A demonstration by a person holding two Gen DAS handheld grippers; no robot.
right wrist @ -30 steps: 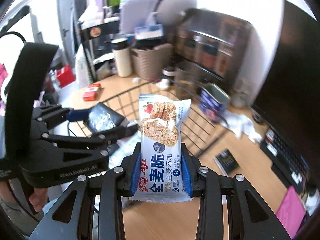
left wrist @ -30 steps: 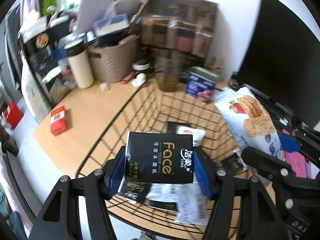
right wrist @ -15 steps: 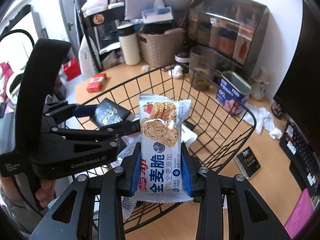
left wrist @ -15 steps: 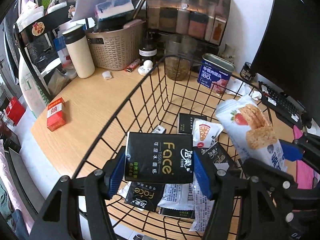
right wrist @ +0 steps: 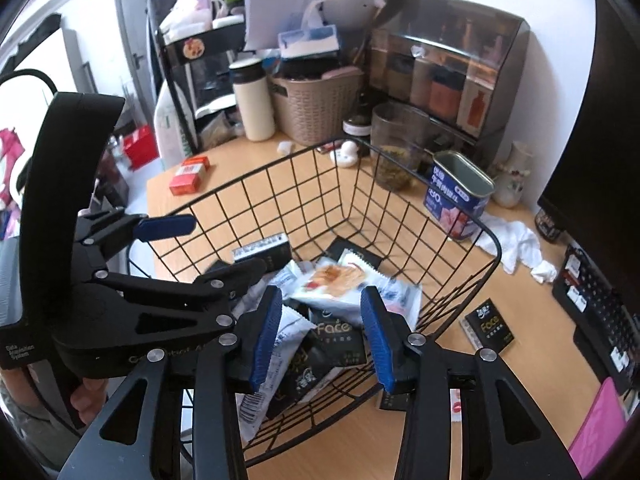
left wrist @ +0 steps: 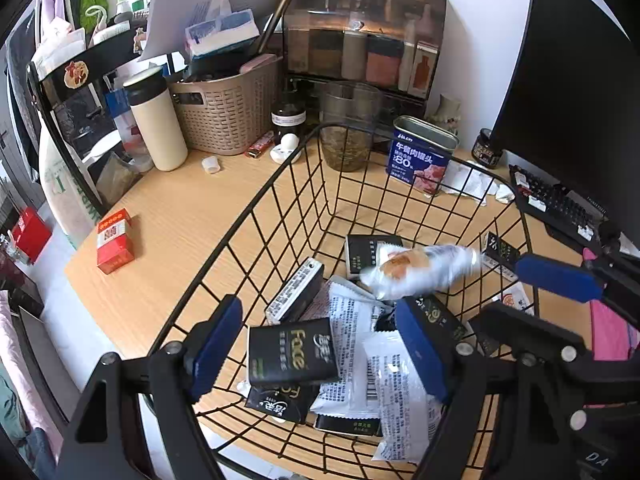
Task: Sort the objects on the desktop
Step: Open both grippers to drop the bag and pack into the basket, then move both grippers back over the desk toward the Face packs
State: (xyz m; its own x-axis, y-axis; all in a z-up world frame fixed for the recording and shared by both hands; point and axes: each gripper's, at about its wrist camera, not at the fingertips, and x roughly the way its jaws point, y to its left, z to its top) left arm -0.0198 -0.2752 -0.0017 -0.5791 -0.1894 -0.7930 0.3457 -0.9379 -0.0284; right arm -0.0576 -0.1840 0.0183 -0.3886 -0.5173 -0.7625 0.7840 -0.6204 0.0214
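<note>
A black wire basket (left wrist: 256, 196) (right wrist: 260, 172) on the wooden desk holds several black tissue packs and white snack packs. My left gripper (left wrist: 320, 340) hangs over its near rim with its jaws opening. The black "Face" tissue pack (left wrist: 290, 354) lies loose below them on the pile, and neither pad touches it. My right gripper (right wrist: 320, 332) is over the basket too, its jaws opening with nothing between the pads. The oat bar pack (right wrist: 340, 280) (left wrist: 416, 270) is blurred just above the pile inside the basket.
A red box (left wrist: 114, 240) lies on the desk left of the basket. Behind it stand a blue meat can (left wrist: 420, 156), a glass jar (left wrist: 348, 132), a thermos (left wrist: 154, 120) and a woven bin (left wrist: 228, 112). To the right lie a black tissue pack (right wrist: 486, 330), crumpled tissue (right wrist: 516, 244) and a keyboard (left wrist: 556, 204).
Both grippers have let go. The black tissue pack dropped from the left jaws onto the pile, and the oat bar pack left the right jaws and is falling into the basket.
</note>
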